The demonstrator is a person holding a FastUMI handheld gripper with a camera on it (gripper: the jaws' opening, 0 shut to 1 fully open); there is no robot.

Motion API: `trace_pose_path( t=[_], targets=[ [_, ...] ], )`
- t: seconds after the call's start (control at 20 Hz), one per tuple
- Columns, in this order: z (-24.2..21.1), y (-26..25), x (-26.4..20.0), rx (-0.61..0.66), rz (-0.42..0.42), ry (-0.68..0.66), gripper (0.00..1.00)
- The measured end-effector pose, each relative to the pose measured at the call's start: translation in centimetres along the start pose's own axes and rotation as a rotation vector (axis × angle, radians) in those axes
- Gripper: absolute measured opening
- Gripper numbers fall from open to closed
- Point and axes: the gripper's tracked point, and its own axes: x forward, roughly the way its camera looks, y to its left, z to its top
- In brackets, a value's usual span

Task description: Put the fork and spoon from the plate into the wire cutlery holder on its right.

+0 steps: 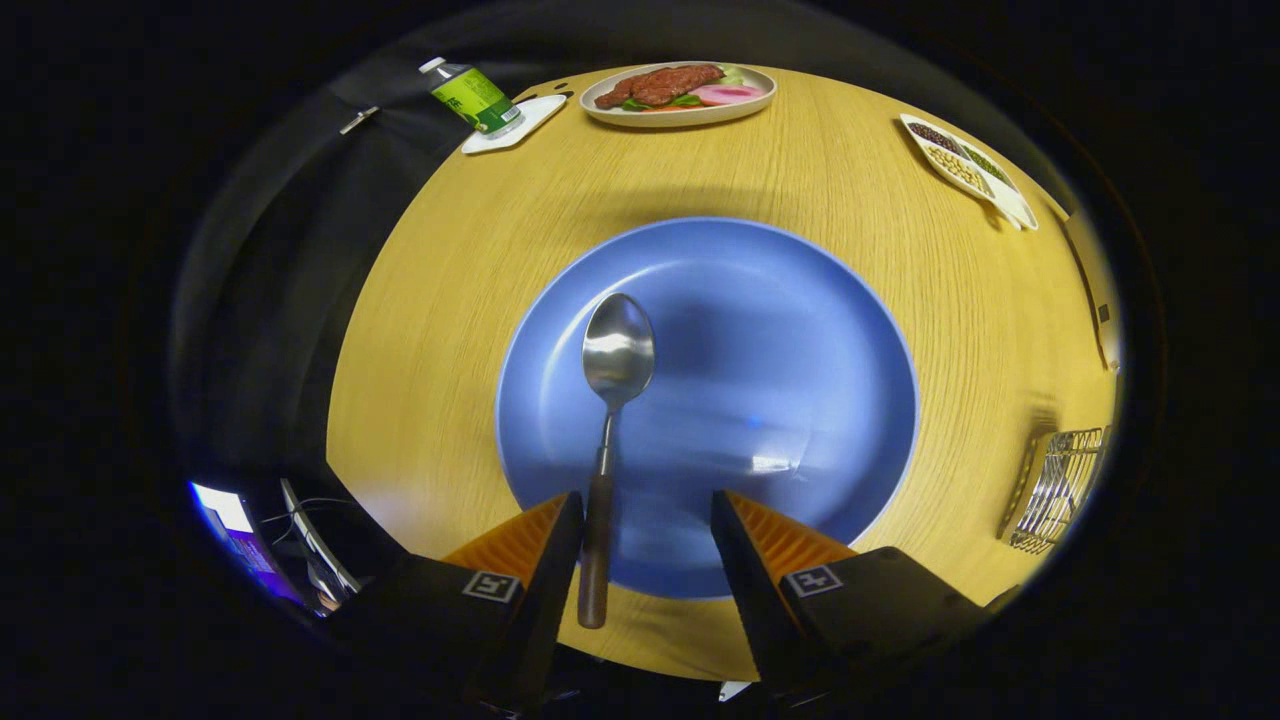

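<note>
One spoon [617, 400] lay left of centre on the blue plate [800, 330], handle beside the left finger of the gripper [646, 520], whose fingers stood apart. Closing squarely on the handle looked wise; the wire cutlery holder [1062, 488] waited lower right.

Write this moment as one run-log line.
gripper: open, spoon handle between fingers | spoon: on blue plate | wire cutlery holder: right of plate

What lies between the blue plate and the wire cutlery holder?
Only bare wooden table between blue plate and wire cutlery holder, in the gripper view. Gripper open, spoon handle between its fingers.
</note>
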Motion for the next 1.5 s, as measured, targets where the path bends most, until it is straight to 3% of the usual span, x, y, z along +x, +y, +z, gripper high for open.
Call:
trace_pose_path(
  t=[0.05, 0.15, 0.2, 0.25, 0.35, 0.7, 0.9, 1.25, 1.5],
  targets=[
    [-0.2, 0.1, 0.0, 0.001, 0.007, 0.005, 0.78],
    [-0.5, 0.1, 0.0, 0.007, 0.008, 0.016, 0.62],
    [-0.6, 0.2, 0.0, 0.012, 0.014, 0.022, 0.46],
    [-0.8, 0.2, 0.1, 0.022, 0.018, 0.028, 0.42],
    [-1.2, 0.2, 0.0, 0.043, 0.033, 0.042, 0.18],
    [-1.1, 0.1, -0.7, 0.003, 0.133, 0.012, 0.07],
    [-0.9, -0.9, -3.3, -0.001, 0.163, -0.009, 0.07],
    [-0.8, -4.8, -12.1, -0.062, 0.175, -0.081, 0.06],
    [-1.9, -9.5, -18.8, -0.038, 0.149, -0.107, 0.07]
  ],
)
